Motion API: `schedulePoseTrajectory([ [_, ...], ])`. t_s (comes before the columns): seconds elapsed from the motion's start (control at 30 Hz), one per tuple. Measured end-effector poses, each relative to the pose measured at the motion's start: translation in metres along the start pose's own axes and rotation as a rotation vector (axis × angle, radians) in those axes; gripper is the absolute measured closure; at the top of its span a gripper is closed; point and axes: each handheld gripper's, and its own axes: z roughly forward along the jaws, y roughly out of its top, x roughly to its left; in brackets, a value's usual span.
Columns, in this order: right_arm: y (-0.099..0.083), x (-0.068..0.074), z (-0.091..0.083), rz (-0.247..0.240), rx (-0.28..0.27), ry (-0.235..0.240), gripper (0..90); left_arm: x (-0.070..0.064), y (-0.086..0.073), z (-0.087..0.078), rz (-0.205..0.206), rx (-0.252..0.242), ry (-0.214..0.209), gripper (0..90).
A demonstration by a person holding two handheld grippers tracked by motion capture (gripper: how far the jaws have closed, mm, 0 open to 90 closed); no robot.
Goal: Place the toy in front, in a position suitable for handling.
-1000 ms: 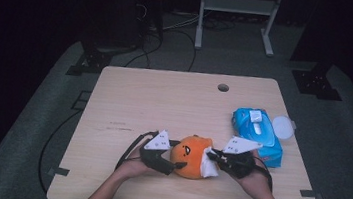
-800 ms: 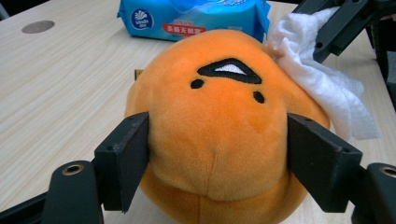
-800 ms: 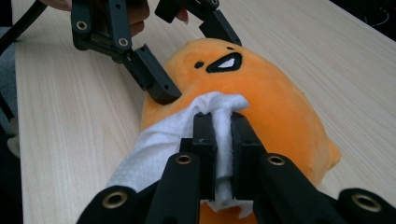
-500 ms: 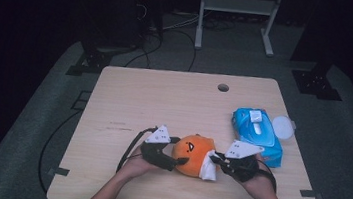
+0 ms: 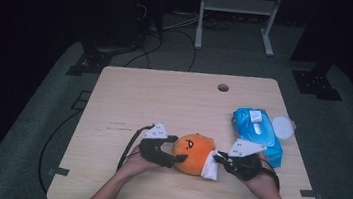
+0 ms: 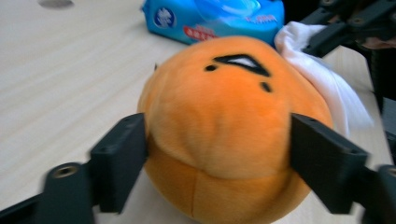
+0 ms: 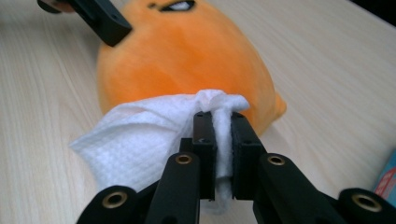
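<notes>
Dark floor surrounds a pale wooden desk (image 5: pixel 164 103), with cables and a white metal frame (image 5: pixel 238 6) beyond its far edge. Near the front edge, left of centre, the person's left hand (image 5: pixel 132 162) holds the left gripper (image 5: pixel 171 151). Its jaws stand wide apart on either side of an orange plush (image 5: pixel 192 154) — in the left gripper view each black jaw presses against a flank of the plush (image 6: pixel 229 126), so the gripper clasps it at its widest part. The plush sits on the desk close to the middle of the front edge, round, with a small dark face on top.

Just right of the plush, a white wipe (image 5: pixel 211 165) touches its side and hangs down to the desk. The right gripper (image 5: pixel 219 159) has its jaws together, clamped on this wipe; in the right gripper view the cloth (image 7: pixel 154 135) is pinched in the narrow slot between the two jaws and bunches against the orange fabric (image 7: pixel 187 60). The right hand (image 5: pixel 263 182) comes in from the front edge behind it.

Farther right and back, near the right edge, lies a blue pack (image 5: pixel 257 134) of wipes — its lid (image 5: pixel 282 126) is flipped open toward the right edge. A small round hole (image 5: pixel 223 87) sits near the far edge.
</notes>
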Motion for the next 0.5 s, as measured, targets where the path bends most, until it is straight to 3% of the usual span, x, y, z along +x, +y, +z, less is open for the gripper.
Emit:
schedulePoseTrajectory([
  [0.1,0.003,0.005,0.001,-0.024,0.003,-0.003,82.3,-0.003,0.001,0.001,0.005,0.011,-0.010,19.7],
  [0.13,0.005,0.007,0.002,-0.031,-0.003,-0.004,82.2,-0.004,0.002,0.001,0.025,0.011,-0.010,21.6],
  [0.2,0.014,0.016,0.003,-0.042,-0.031,0.010,82.2,-0.011,0.005,0.003,0.078,0.003,-0.007,24.7],
  [0.23,0.020,0.020,0.004,-0.049,-0.052,0.020,82.2,-0.017,0.008,0.005,0.128,0.005,-0.005,25.9],
  [0.27,0.020,0.020,0.004,-0.049,-0.052,0.020,82.2,-0.017,0.008,0.005,0.128,0.005,-0.005,26.6],
  [0.3,0.032,0.032,0.007,-0.100,-0.061,0.023,82.0,-0.026,0.010,0.006,0.213,0.029,0.017,27.0],
  [0.33,0.035,0.034,0.008,-0.118,-0.063,0.019,82.0,-0.028,0.010,0.006,0.240,0.035,0.023,27.0],
  [0.4,0.037,0.035,0.008,-0.129,-0.062,0.017,81.9,-0.028,0.009,0.004,0.245,0.037,0.019,27.0],
  [0.5,0.028,0.021,0.004,-0.101,-0.043,-0.027,82.0,-0.018,0.007,0.003,0.151,0.024,0.017,18.5],
])
